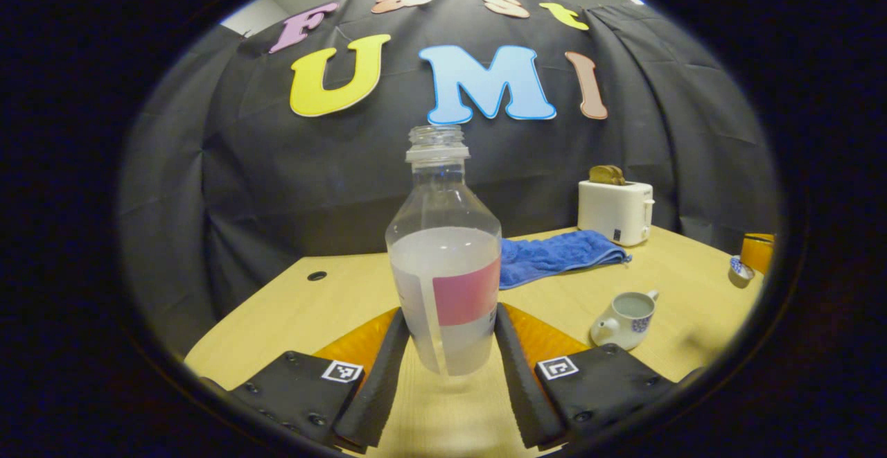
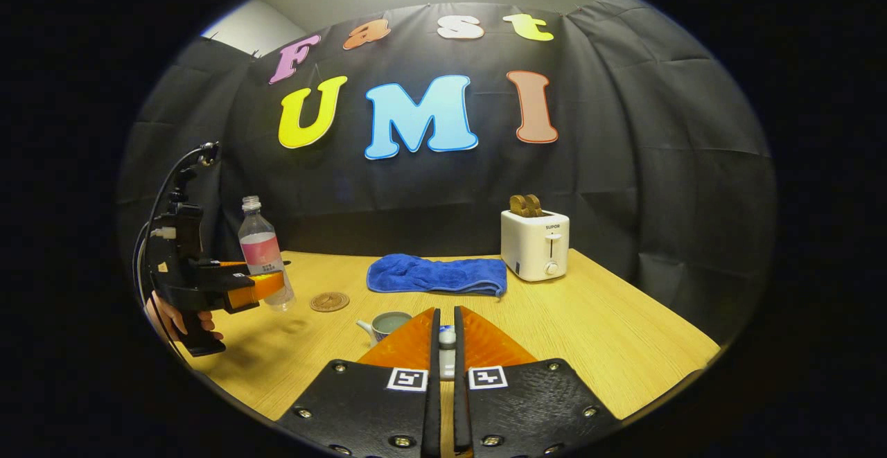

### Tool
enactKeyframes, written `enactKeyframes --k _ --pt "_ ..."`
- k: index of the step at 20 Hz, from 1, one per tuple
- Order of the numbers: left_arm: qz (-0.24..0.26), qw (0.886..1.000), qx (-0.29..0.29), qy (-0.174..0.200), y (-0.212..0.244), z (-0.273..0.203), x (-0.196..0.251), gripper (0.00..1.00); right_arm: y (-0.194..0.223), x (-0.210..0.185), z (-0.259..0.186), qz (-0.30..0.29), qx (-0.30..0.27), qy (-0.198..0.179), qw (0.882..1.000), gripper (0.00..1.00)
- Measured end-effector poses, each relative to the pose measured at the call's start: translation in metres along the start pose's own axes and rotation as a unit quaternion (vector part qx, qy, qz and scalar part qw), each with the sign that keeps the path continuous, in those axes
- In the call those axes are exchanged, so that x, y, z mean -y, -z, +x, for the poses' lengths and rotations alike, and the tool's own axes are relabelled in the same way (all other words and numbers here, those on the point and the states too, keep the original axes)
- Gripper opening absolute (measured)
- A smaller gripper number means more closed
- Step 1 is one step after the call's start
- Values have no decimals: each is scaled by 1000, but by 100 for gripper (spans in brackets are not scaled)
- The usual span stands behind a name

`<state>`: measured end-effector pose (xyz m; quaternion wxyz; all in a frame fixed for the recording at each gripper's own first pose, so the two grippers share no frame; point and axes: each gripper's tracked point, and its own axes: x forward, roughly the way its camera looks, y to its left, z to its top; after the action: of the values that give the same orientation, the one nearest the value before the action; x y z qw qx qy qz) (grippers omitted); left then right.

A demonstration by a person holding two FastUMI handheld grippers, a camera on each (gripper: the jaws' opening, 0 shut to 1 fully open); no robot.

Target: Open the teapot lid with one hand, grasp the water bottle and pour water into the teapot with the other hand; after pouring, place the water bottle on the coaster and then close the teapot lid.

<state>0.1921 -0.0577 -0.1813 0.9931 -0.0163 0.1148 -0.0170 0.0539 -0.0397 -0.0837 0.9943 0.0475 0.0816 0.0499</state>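
Counts: one water bottle [image 1: 443, 264], one teapot [image 1: 624, 319], one coaster [image 2: 329, 301].

light: even, moderately bright, from overhead | shadows: soft, short on the wooden table [image 2: 610, 319] | glare: faint sheen on the water bottle [image 1: 443, 250] | focus: both views sharp at centre | distortion: strong fisheye, black cloth wall [image 2: 658, 167] and table edges bowed, rim darkened

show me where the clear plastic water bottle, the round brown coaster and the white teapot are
Clear plastic water bottle [image 1: 443, 264], left gripper view, on its body.
Round brown coaster [image 2: 329, 301], right gripper view, its top face.
White teapot [image 1: 624, 319], left gripper view, its side.
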Motion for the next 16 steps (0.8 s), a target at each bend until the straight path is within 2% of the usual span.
enactKeyframes --k 5,9,13,16 --pt "-22 1000 1 2 2 3 -4 83 5 -13 10 -3 -8 -9 1000 7" --pt "-29 999 24 6 -5 14 -7 83 3 -27 19 -6 -11 -20 1000 7" --pt "-25 998 53 30 -30 49 -4 83 1 -34 20 -10 -8 -24 1000 7" --pt "-22 998 44 41 -30 77 -2 84 4 -31 19 -8 -10 -19 1000 7"
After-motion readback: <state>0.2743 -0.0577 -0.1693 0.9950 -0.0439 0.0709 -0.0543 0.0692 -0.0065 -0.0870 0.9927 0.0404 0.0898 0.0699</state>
